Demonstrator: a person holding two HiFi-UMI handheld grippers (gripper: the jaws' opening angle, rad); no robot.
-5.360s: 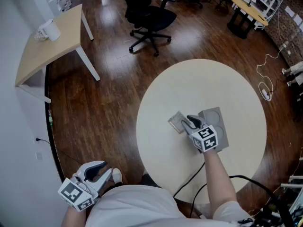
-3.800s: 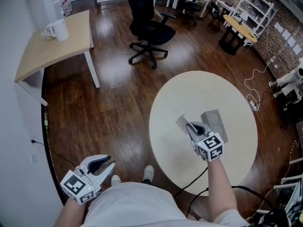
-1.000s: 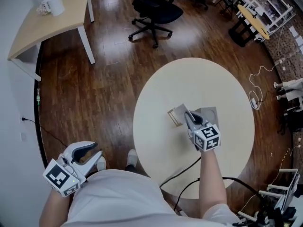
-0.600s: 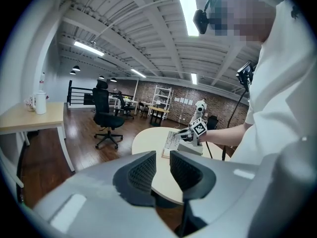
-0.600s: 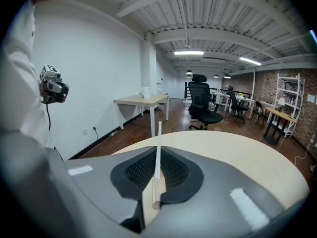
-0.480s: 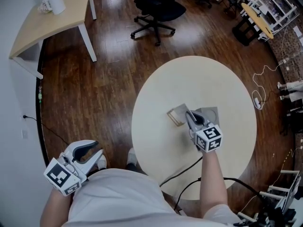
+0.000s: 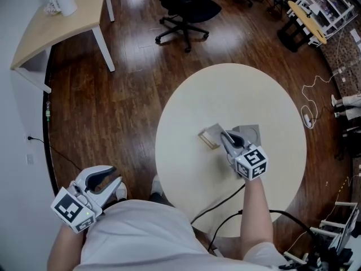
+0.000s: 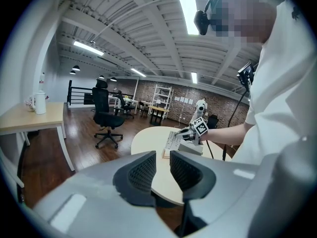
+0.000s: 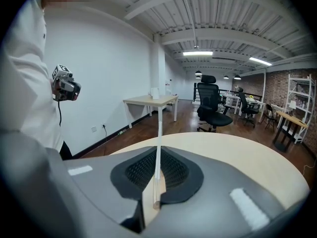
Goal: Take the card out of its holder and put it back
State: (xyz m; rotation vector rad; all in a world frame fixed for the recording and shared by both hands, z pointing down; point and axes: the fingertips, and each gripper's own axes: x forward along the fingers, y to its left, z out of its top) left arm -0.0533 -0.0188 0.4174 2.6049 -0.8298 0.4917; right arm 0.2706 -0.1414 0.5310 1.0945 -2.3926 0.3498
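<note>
**Q:** Which step is in hand, and how are the tools set?

**A:** Read from the left. The left gripper (image 7: 110,179) is held low, well clear of the round cream table (image 7: 192,100). Its jaws are parted by a narrow gap and nothing is between them. The thin pale card (image 7: 210,133) is clamped edge-on in the right gripper (image 7: 225,136), whose jaws are closed on it. The card projects ahead of the jaw tips, over the table. A tan wood-coloured strip (image 7: 207,144) is seen along one edge of the card and is judged to be the holder. Whether the card is seated in it cannot be told. A flat grey moulded tray (image 7: 252,132) lies beneath the gripper body and to its right. The step is judged to be mid-cycle, with the card gripped and either just withdrawn or being returned.

**Q:** What is called for next?

**A:** The card edge is to be aligned with the holder and pressed home squarely. The jaws are to be released only once the card is seated.

**Q:** What differs from the earlier frames?

**A:** Little. The right gripper was already at the card, left of the tray, and the left gripper was already idle. Only the head view's framing has shifted.
</note>
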